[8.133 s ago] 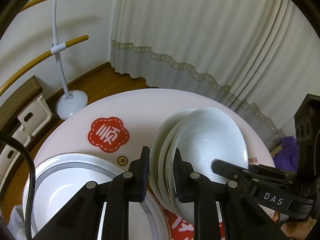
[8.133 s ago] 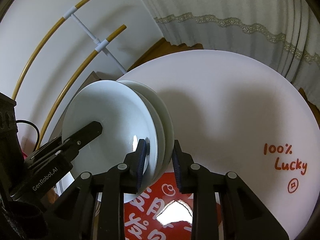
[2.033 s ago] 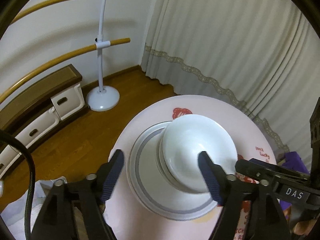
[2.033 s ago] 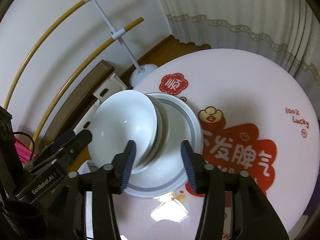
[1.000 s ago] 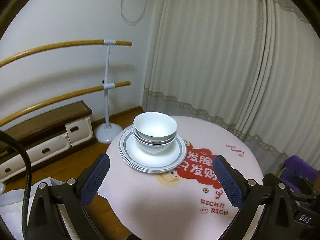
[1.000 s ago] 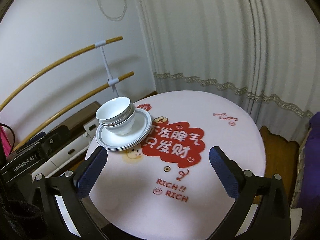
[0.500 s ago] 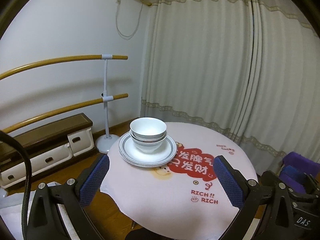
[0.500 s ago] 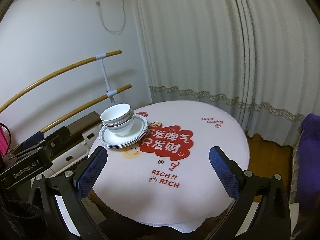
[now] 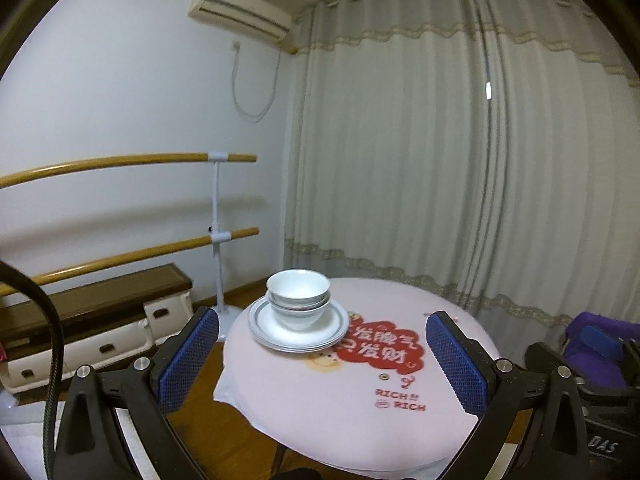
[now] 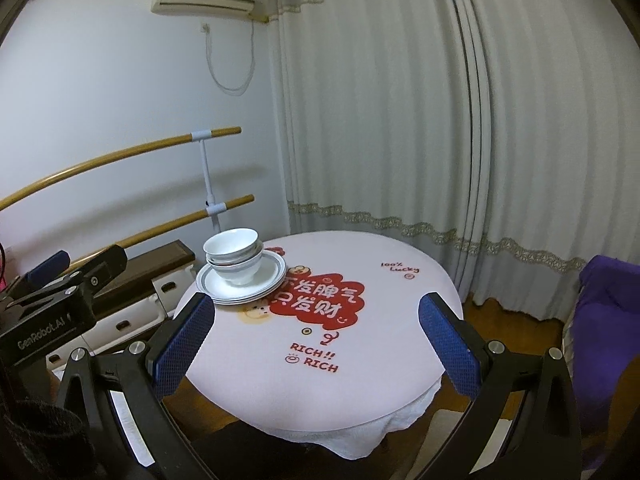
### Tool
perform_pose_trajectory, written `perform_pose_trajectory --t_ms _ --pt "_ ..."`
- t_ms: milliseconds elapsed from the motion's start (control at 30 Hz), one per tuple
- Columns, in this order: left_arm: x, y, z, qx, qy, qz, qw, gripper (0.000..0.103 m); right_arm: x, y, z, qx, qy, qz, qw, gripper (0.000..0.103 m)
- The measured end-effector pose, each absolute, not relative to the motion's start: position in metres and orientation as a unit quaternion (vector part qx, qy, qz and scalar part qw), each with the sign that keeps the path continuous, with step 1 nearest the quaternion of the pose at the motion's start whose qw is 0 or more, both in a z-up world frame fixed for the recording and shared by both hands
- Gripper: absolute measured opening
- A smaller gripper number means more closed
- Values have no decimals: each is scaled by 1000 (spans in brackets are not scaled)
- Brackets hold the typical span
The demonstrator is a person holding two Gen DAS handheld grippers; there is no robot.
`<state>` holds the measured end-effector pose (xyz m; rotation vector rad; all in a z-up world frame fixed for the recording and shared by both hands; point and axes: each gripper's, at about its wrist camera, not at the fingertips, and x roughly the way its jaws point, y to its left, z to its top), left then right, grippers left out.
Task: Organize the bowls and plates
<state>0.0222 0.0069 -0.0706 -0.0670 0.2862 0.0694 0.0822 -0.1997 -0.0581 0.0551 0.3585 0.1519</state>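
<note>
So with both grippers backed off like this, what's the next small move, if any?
Probably none beyond lowering the tools: the bowls sit nested on the stacked plates near the table's edge, and the left gripper and right gripper are open, empty, well clear.

Round surface (image 10: 384, 320) under a pale pink cloth; red printed patch (image 10: 318, 294) at centre, "RICH!! RICH" lettering nearer the camera. Two wooden barre rails (image 9: 120, 162) on a white stand run along the left wall. Low cabinet (image 9: 100, 312), dark top and white drawers, sits below them. Air conditioner (image 10: 204, 0) mounted high. Pleated white curtains (image 10: 400, 120) behind. Purple fabric (image 10: 600, 312) at right edge.
</note>
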Motion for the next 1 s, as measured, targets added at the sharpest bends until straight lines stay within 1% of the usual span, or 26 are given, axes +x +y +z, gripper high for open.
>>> perform_pose_trajectory --t_ms 500,833,1000 --pt "-7 -7 -61 -31 140 19 989 102 55 -214 -53 26 165 76 983 103" --pt "3 -23 -58 -15 150 19 988 102 58 -225 -51 30 165 75 983 103" --pt "21 -30 -49 -12 164 13 986 102 69 -233 -46 35 170 71 982 103"
